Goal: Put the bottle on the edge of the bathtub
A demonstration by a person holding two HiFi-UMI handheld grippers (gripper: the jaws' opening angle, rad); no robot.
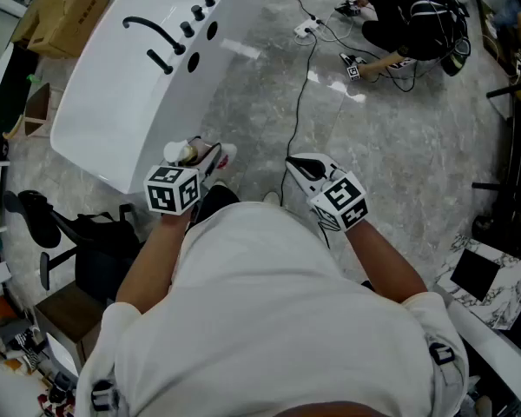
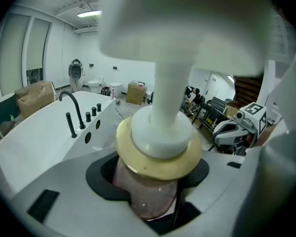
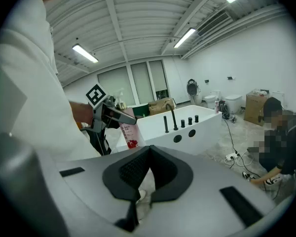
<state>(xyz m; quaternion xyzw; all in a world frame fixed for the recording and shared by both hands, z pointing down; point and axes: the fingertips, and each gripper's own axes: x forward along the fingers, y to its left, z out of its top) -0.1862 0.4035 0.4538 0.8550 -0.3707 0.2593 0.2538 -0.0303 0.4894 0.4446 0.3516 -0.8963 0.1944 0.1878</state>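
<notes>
bottle (image 2: pixel 153 191): pump type, clamped in left gripper (image 1: pixel 210 156). Jaws stand wide around the pinkish body just under the yellow collar, pads pressing on it. It's in the air near the close corner of the bathtub (image 1: pixel 95 102), not on the rim yet. Grip sits high, probably so the base stays free to land flat.

right gripper (image 1: pixel 302 165): jaws closed, nothing in them, parked beside the torso and well apart from the bottle, so out of the way.

Rim: near end is wide and bare, best landing zone. The far side has the black faucet (image 1: pixel 152 33) and knobs, so avoid it.

Floor to the right is open apart from a cable (image 1: pixel 300 102). Crouching person (image 1: pixel 408 20) is well clear.
</notes>
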